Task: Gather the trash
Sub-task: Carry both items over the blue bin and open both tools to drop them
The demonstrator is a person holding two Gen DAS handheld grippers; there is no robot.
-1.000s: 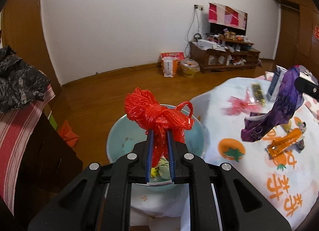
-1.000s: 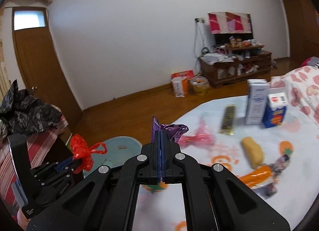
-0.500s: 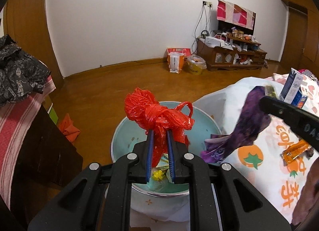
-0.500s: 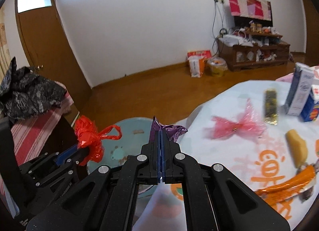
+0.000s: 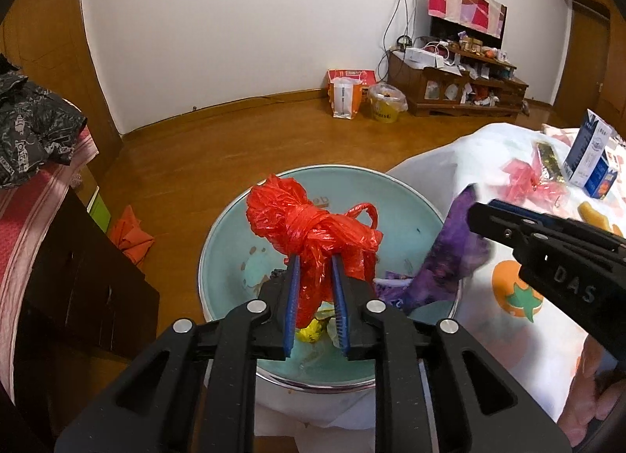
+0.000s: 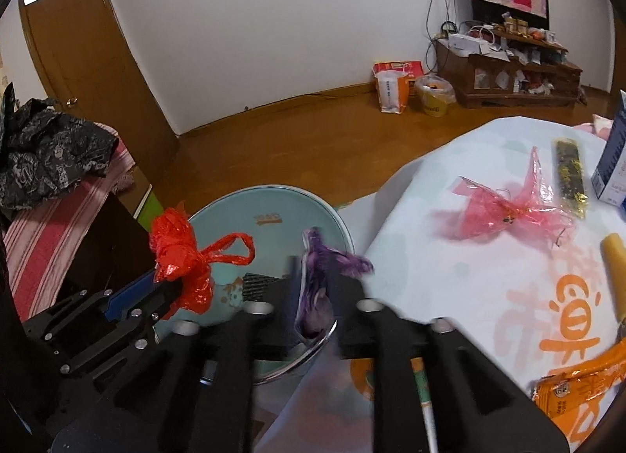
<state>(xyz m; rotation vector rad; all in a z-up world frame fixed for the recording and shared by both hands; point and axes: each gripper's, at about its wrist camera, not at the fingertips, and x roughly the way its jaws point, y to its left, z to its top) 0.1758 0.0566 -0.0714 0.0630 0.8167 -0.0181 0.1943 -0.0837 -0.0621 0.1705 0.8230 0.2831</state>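
A round tabletop (image 6: 450, 280) under a white cloth printed with orange fruit fills the right side of the room; its curved edge sits just beside a pale blue basin (image 5: 395, 194) with a metal rim, which stands lower, over the polished wooden floor (image 5: 242, 147). White wall behind, a brown door (image 6: 78, 57) at the left, a low wooden cabinet (image 5: 461, 92) cluttered with boxes at the far right, two bags (image 5: 344, 94) on the floor beside it. At the left a striped red cover (image 6: 54, 233) carries a heap of black patterned cloth (image 6: 51, 155). The floor between basin and wall lies open.

The left tongs (image 5: 316, 273) are above the basin, pads pressed on the neck of a knotted red plastic bag (image 5: 309, 226); their jaws have just eased a little wider, the bag between them. The right tongs (image 6: 315, 284) are at the basin's rim nearest the tabletop, blurred; their jaws have just been opening, and a purple wrapper (image 6: 317, 284) sits between them, seemingly loose and no longer pinched. Scraps, one yellow (image 5: 311, 331), lie in the basin bottom.

Left on the cloth: a pink cellophane wrapper (image 6: 508, 206), a dark gold-flecked packet (image 6: 569, 175), a blue-and-white carton (image 5: 589, 155), a yellowish stick (image 6: 614, 261) and an orange wrapper (image 6: 579, 382) near the edge
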